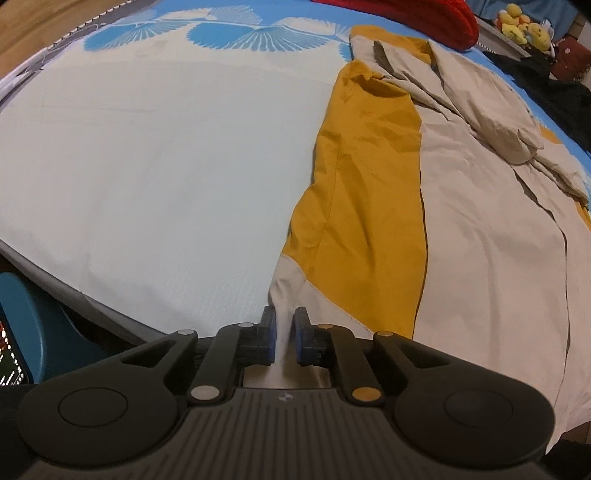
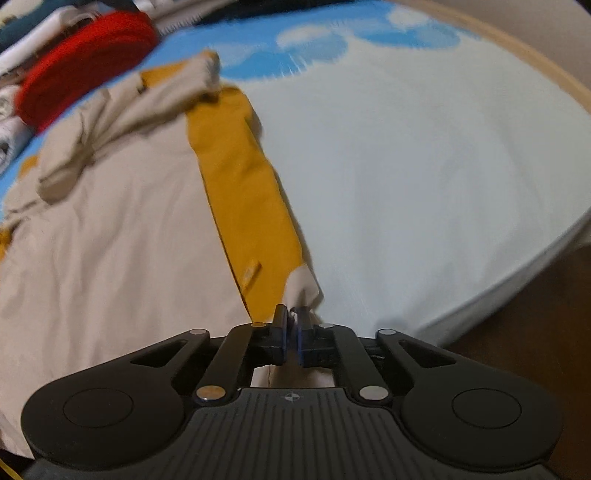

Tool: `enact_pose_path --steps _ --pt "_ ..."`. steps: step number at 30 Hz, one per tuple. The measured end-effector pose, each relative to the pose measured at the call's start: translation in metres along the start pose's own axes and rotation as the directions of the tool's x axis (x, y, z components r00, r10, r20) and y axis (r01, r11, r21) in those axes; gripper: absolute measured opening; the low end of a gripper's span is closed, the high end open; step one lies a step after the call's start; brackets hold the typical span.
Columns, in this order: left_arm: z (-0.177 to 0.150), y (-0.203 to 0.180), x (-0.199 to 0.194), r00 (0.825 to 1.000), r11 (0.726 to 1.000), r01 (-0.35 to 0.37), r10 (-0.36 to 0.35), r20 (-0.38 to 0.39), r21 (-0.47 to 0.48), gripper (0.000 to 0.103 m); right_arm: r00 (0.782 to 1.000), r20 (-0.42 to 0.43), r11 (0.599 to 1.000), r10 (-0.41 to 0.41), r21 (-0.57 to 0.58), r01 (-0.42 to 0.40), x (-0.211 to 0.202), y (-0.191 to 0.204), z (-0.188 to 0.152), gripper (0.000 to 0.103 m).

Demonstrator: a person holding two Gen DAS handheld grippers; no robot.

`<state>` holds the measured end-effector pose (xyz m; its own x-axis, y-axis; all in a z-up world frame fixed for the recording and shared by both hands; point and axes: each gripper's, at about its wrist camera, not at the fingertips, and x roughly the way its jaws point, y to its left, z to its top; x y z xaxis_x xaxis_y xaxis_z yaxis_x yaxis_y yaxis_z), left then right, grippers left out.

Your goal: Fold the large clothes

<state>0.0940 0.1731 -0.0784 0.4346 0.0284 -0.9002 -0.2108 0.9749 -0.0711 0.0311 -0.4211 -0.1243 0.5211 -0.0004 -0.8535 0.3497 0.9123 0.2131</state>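
Note:
A large beige and mustard-yellow jacket (image 1: 480, 229) lies spread flat on the bed, its sleeves folded across the chest at the far end. In the left wrist view my left gripper (image 1: 284, 317) is shut on the beige hem corner beside the yellow side panel (image 1: 362, 206). The right wrist view shows the same jacket (image 2: 122, 229) to the left, with its yellow panel (image 2: 247, 206) running toward me. My right gripper (image 2: 292, 314) is shut on the beige hem corner at that panel's near end.
The bed wears a pale sheet (image 1: 159, 166) with blue fan shapes at its far end. A red knitted garment (image 1: 424, 22) and other clothes lie past the jacket's collar. Yellow plush toys (image 1: 524, 26) sit far right. The bed's edge (image 2: 517, 280) drops to a dark floor.

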Motion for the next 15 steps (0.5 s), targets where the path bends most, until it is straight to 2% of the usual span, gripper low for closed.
enact_pose_path --steps 7,11,15 --pt "0.000 -0.002 0.001 1.000 1.000 -0.014 0.014 0.001 0.016 0.010 1.000 -0.001 0.999 -0.029 -0.046 0.029 0.002 0.008 -0.004 0.012" --pt "0.000 -0.006 0.002 1.000 0.999 -0.018 0.017 0.010 0.033 0.007 1.000 0.012 0.997 -0.029 -0.070 0.029 -0.001 0.012 -0.004 0.004" --pt "0.000 -0.004 0.001 1.000 1.000 -0.011 0.011 0.007 0.014 0.008 0.999 0.033 0.997 -0.018 -0.070 0.020 -0.005 0.013 -0.003 0.003"
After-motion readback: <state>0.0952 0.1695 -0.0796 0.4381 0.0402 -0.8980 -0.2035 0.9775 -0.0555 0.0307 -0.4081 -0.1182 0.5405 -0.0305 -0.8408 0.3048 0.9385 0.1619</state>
